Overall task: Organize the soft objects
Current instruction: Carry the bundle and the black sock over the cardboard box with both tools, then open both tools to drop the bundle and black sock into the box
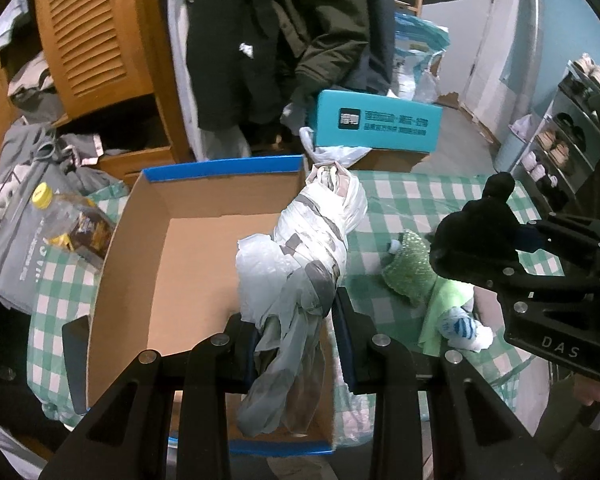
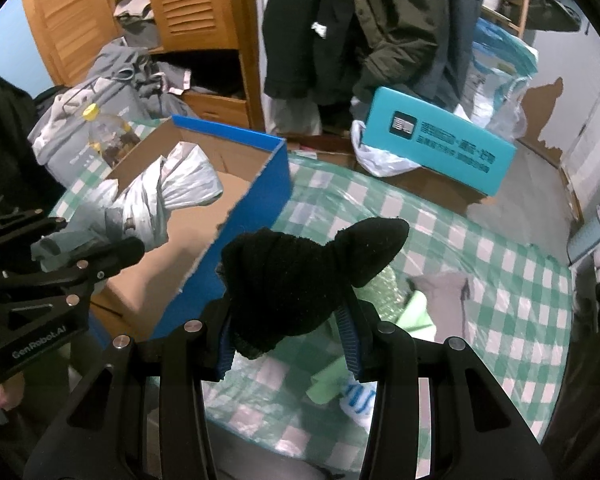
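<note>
- My left tongs [image 1: 296,344] are clenched on the tail of a white plastic-bag bundle [image 1: 312,232], which hangs over the open cardboard box [image 1: 128,240] with the blue rim
- From the right wrist view the bundle [image 2: 172,192] sits above the box [image 2: 260,184] interior, not yet resting on its floor as far as I can judge
- My right tongs [image 2: 288,336] are grasping a black knitted piece [image 2: 308,268], a sock or a cap, I cannot tell which; it is held just outside the box's blue wall, over the checked tabletop [image 2: 480,280]
- The bundle looks light, crinkly and slippery; the knotted, twisted neck is the sensible place to hold, since loose film would slide out of the pads
- The black knit looks soft and limp with good friction; pinching the bunched middle, as I do now, should keep it from drooping free
- Waiting on the tabletop: a green sparkly soft thing [image 1: 408,272], a light green cloth [image 1: 444,308] and a white and blue striped sock [image 1: 464,328], lying touching one another
- I judge both held items are bound for the box; neither needs force, only a clean release low inside so the bag does not spring back over the rim
</note>
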`<state>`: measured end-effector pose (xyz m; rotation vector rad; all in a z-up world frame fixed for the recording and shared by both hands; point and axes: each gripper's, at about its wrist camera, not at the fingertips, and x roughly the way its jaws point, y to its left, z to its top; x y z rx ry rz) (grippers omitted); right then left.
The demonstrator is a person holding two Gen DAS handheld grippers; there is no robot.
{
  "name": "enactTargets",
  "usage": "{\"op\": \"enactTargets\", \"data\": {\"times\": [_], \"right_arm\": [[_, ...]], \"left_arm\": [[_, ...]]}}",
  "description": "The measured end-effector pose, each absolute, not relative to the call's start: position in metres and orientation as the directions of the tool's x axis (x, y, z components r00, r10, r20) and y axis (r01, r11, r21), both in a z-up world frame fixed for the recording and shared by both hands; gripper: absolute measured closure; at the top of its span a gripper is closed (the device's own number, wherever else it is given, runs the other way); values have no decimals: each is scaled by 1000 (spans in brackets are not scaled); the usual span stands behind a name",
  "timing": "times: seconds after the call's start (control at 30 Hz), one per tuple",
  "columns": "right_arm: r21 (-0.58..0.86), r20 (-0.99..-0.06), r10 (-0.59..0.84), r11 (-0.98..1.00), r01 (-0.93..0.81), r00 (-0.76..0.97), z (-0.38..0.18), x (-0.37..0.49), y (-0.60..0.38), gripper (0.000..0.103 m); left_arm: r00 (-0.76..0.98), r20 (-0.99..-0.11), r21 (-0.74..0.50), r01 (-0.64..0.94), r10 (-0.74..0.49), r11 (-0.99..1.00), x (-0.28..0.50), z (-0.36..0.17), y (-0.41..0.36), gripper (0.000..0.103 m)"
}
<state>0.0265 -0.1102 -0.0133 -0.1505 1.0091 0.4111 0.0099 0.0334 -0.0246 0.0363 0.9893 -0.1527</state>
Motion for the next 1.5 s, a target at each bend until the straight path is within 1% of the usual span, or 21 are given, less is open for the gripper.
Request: {"op": "enactTargets", "data": {"times": [0.4,0.63,1.13,1.23,1.27,1.4,1.43,1.47,1.5], "right_arm": [[74,-853,297,883,-464,429,-15,35,-58,61],[82,-869,309,860,-503,387,-27,38,-23,61],[102,-893,323,824,-557,313,-48,45,23,61],[106,-895,324,822,-559,306,-51,47,26,59],[109,-896,325,823,-558,303,-52,47,27,56],[107,-897,319,828,-550,305,-53,51,27,52],[105,-898,316,830,-548,307,-53,52,27,51],[103,-898,314,832,-545,309,-53,53,26,48],[103,-897,313,835,-540,312,-53,53,25,44]], "left_arm": [[530,-844,-47,77,-81,996,10,-34,73,71],[511,-858,-39,32,-50,999,11,-45,96,71],[461,-886,-63,-29,-43,998,18,-69,128,71],[452,-891,-64,-36,-41,997,19,-71,131,71],[452,-891,-63,-37,-39,997,18,-71,131,70],[453,-891,-57,-41,-32,998,19,-70,132,64],[452,-892,-48,-47,-22,998,19,-70,133,59],[454,-891,-41,-53,-13,998,19,-70,134,54],[456,-890,-39,-58,-9,998,19,-70,136,52]]}}
